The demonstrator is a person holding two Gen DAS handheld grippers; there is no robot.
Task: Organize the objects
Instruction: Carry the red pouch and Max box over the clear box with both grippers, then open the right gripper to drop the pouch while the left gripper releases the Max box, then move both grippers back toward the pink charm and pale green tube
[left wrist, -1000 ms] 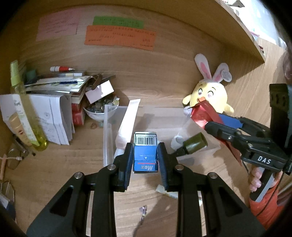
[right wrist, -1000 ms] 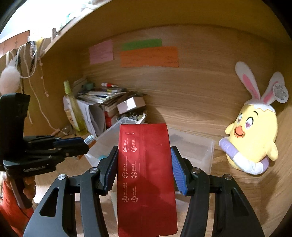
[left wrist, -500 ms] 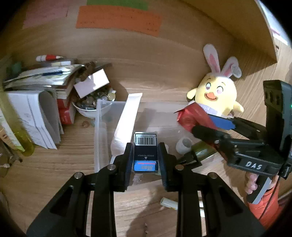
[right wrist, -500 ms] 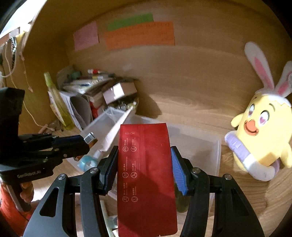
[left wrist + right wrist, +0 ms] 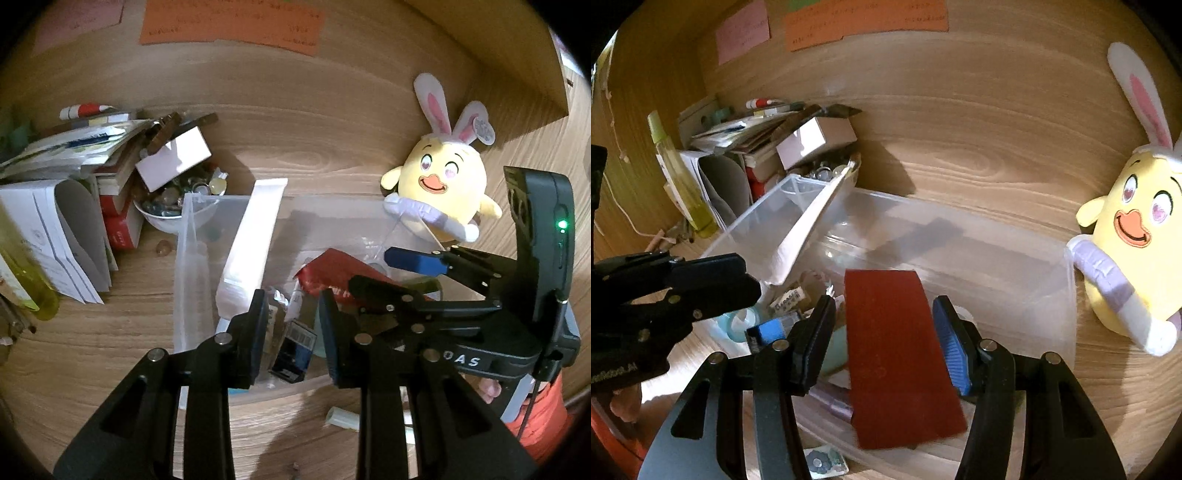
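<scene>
The left gripper (image 5: 291,328) stands with its jaws apart above the clear bin (image 5: 184,258), holding nothing; the blue staple box (image 5: 293,350) lies loose in the bin below them. The right gripper (image 5: 882,339) is clamped on the red pouch (image 5: 894,350), hanging over the bin's near wall. Bare bin floor lies toward the plush chick (image 5: 1134,236). Stacked papers (image 5: 62,206) crowd the bin's far-left side on the wooden desk (image 5: 92,332).

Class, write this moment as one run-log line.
left gripper: open above bin | blue box: lying in bin | right gripper: grips red packet over bin | step: packet not yet dropped
</scene>
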